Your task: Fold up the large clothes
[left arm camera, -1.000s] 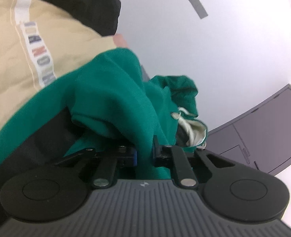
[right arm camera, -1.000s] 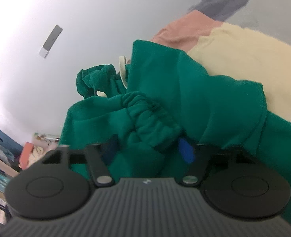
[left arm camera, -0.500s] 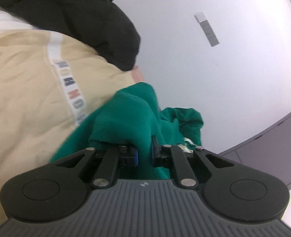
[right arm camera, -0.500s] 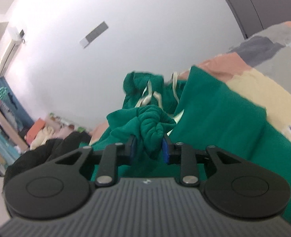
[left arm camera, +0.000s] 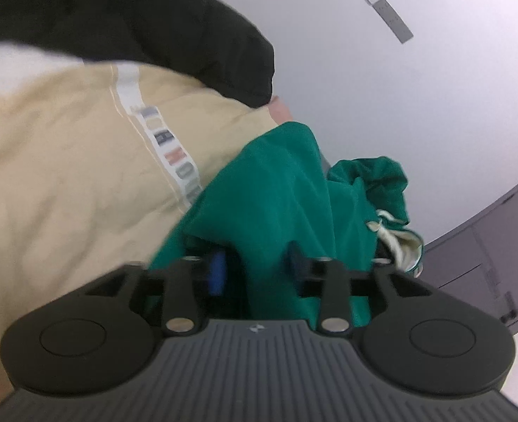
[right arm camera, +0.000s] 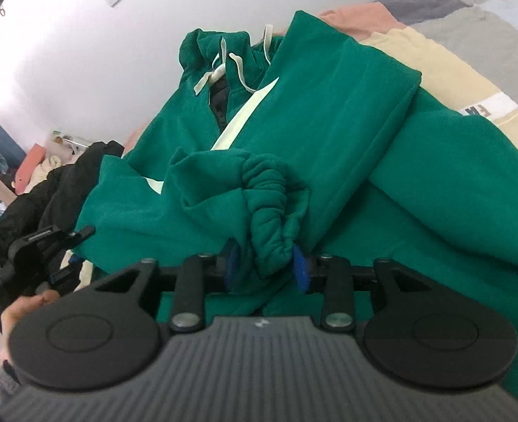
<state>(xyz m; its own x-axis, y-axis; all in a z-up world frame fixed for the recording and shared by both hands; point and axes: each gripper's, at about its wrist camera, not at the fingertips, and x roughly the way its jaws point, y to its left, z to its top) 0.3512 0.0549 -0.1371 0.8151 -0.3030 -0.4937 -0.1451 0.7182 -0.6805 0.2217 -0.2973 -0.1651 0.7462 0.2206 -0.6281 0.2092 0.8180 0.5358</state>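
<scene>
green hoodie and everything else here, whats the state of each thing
green hoodie: partly folded on the bed, sleeve laid across the body, hood crumpled
sleeve cuff: bunched, between the right hand-held gripper fingers
right hand-held gripper: jaws just opening, pads off the cuff
left hand-held gripper: jaws just opening, green cloth loose between them
drawstrings: loose, untied
black jacket: heaped, unfolded
bedspread: spread out, wrinkled

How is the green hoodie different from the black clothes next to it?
The green hoodie is bright green with cream drawstrings; the black clothes are plain dark. The hoodie lies spread in front of the right gripper; the black clothes sit heaped at the side. Both rest on the bed.
</scene>
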